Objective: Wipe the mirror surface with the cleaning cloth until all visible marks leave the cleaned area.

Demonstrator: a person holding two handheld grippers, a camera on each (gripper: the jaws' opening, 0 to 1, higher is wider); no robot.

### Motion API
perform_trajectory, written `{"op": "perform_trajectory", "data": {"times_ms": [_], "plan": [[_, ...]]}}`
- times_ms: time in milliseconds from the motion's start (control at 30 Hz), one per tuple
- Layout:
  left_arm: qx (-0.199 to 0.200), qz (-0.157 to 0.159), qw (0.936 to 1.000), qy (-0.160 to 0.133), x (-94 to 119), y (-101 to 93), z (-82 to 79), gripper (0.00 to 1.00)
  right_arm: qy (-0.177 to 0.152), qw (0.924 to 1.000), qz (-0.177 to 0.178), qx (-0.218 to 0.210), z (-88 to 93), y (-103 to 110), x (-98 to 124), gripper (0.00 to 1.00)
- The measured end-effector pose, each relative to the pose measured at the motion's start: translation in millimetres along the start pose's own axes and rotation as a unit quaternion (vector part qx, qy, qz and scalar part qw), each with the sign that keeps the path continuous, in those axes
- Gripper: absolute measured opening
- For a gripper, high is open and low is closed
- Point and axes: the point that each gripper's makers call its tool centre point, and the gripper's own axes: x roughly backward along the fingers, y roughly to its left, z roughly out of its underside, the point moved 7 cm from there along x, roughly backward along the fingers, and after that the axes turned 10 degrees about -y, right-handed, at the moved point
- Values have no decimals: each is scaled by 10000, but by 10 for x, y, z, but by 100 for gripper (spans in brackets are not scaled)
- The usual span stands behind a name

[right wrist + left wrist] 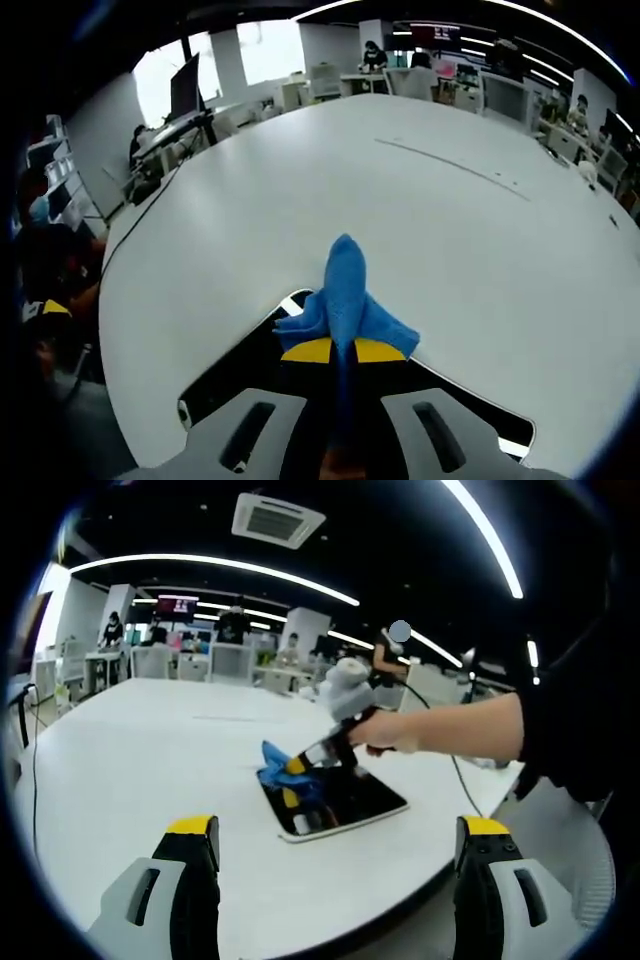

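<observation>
Right gripper clenched on blue cloth over mirror, left gripper released; unbraced, likely to skid.

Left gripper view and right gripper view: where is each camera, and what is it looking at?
Left gripper view: rides on the open left gripper above the white round table, facing the dark flat mirror; a hand and black sleeve hold the right gripper.
Right gripper view: rides on the right gripper, looking down its shut jaws at the blue cleaning cloth on the mirror.
Shared: mirror, cloth, table, right gripper.
</observation>
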Motion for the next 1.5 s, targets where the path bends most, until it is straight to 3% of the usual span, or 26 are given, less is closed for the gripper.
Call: {"op": "perform_trajectory", "data": {"times_ms": [300,600,900,1500], "plan": [[1,16,10000,17,-1,-1,3,99,-58,9997,-15,-255,19,-35,9,1],[2,48,10000,40,-3,-8,8,99,-88,9998,-67,-163,70,56,96,1],[2,-10,10000,-1,1,0,2,99,-70,9988,-250,-410,137,94,154,1],[-15,-20,10000,2,7,-9,0,99,-140,9997,-196,3,295,275,297,1]]}}
